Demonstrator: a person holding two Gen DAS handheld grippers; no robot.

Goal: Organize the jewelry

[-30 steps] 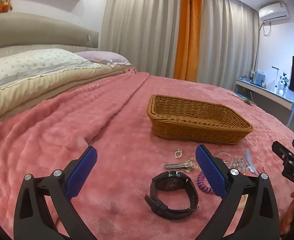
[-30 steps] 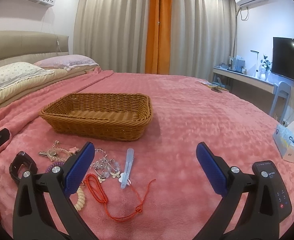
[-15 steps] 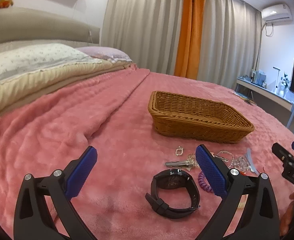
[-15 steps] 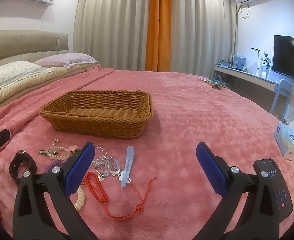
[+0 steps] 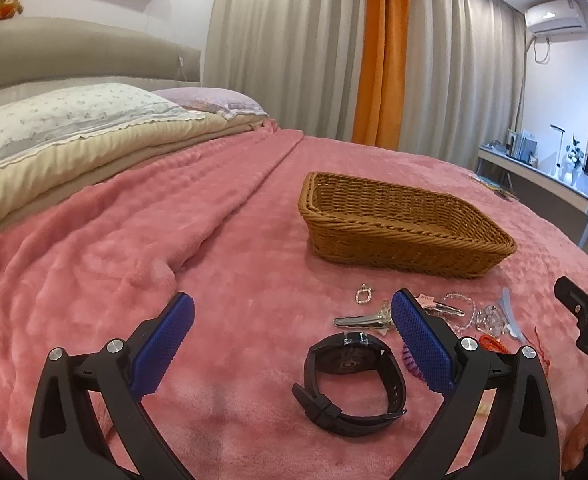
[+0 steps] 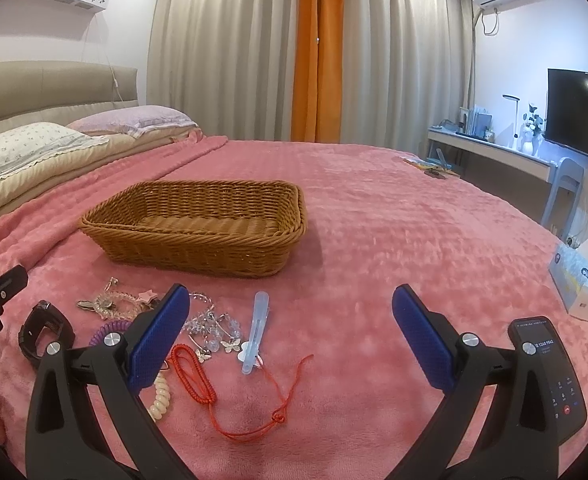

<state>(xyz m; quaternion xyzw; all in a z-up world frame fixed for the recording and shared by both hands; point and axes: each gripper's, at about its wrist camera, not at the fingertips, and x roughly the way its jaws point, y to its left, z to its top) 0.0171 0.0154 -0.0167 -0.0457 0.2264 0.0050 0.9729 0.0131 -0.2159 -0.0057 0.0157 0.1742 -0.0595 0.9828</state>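
A wicker basket [image 5: 404, 226] sits empty on the pink blanket; it also shows in the right wrist view [image 6: 197, 226]. In front of it lie a black watch [image 5: 354, 380], a silver hair clip [image 5: 360, 321], a small ring clasp [image 5: 364, 294], bead bracelets [image 6: 209, 326], a light blue clip [image 6: 255, 326], a red cord [image 6: 229, 388], a purple coil tie [image 6: 107, 329] and a cream coil tie [image 6: 159, 400]. My left gripper [image 5: 291, 344] is open and empty, just above the watch. My right gripper [image 6: 291, 344] is open and empty, above the red cord.
Pillows [image 5: 65, 120] and a headboard lie far left. A tissue box [image 6: 580, 280] and a dark remote [image 6: 550, 376] lie on the bed at right. A desk [image 6: 490, 148] and TV [image 6: 580, 112] stand beyond the bed.
Both grippers shifted only slightly; the left view tilted a little. Nothing was grasped or moved.
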